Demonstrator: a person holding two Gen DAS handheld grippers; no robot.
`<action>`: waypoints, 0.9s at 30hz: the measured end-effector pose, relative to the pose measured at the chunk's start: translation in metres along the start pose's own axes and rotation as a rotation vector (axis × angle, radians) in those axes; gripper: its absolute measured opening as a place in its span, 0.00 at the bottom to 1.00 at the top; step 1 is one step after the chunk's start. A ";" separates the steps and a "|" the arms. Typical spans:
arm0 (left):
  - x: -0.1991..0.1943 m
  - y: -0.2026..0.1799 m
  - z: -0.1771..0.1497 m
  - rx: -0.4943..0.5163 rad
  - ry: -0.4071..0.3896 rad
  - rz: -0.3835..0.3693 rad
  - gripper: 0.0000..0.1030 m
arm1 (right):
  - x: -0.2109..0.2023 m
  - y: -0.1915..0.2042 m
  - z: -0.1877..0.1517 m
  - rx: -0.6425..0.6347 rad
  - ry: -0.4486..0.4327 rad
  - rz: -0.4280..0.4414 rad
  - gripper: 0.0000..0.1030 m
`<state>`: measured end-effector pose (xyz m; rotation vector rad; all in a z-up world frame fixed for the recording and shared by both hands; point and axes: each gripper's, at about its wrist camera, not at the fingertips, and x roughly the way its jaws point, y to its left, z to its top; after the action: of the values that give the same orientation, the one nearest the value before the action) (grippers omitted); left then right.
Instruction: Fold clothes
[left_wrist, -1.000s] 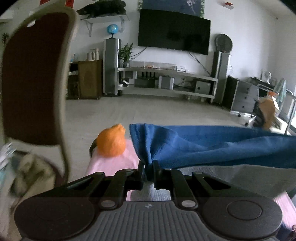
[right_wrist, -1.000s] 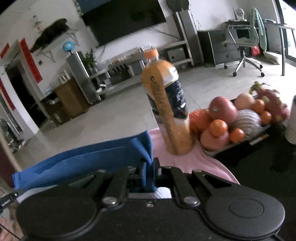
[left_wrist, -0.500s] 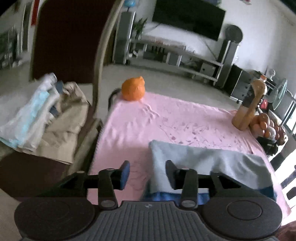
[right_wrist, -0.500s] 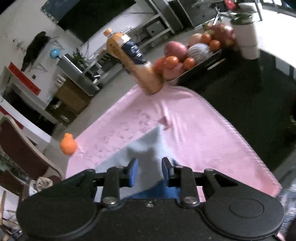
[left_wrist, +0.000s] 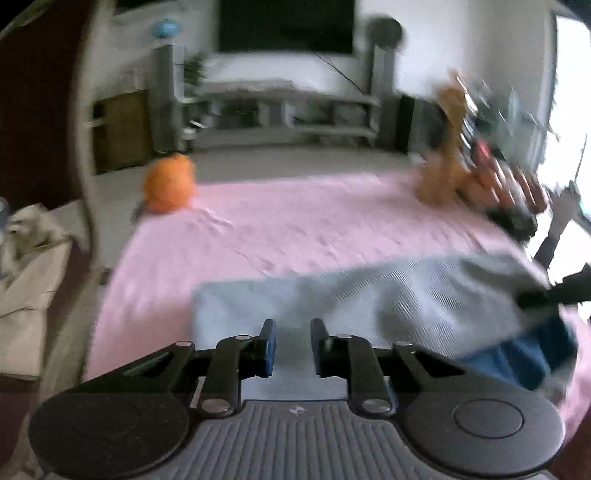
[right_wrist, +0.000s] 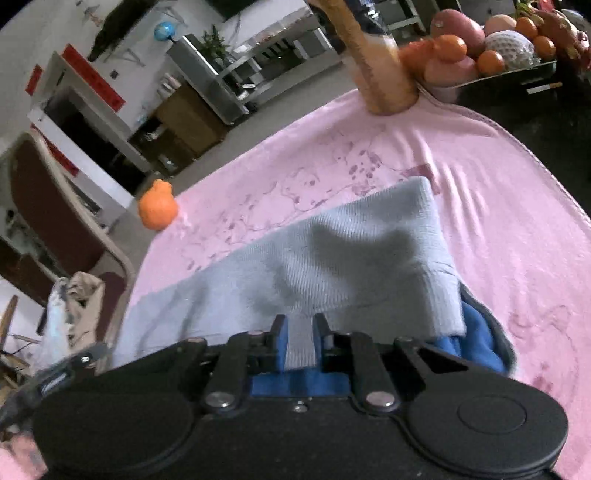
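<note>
Left wrist view: left gripper (left_wrist: 291, 341) parted, gripping nothing, poised above grey-and-blue folded knit garment (left_wrist: 369, 295) on pink blanket (left_wrist: 295, 221). Right gripper (right_wrist: 299, 338) likewise parted and unladen, over garment's near edge; round orange fruit (right_wrist: 158, 208) far ahead-left.

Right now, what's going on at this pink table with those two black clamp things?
A person is folding clothes with a two-finger gripper in each hand. A grey and blue garment lies folded on the pink tablecloth. Both the left gripper and the right gripper are open over its near edge, gripping nothing. An orange fruit, a juice bottle and a fruit tray sit along the far side of the table, and more clothes wait on a chair.
</note>
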<state>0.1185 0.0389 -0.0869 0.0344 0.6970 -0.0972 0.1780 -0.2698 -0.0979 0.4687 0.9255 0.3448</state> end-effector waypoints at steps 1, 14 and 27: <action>0.012 -0.006 -0.003 0.021 0.055 0.007 0.23 | 0.007 0.002 0.000 0.001 0.008 -0.023 0.16; -0.051 0.068 -0.026 -0.260 0.053 -0.053 0.50 | -0.046 -0.028 -0.036 0.004 0.037 -0.076 0.25; -0.010 0.093 -0.014 -0.489 0.158 0.007 0.65 | -0.076 -0.084 -0.024 0.365 -0.179 -0.036 0.40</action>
<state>0.1109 0.1327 -0.0914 -0.4284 0.8635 0.0856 0.1228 -0.3712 -0.1027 0.8036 0.8225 0.0963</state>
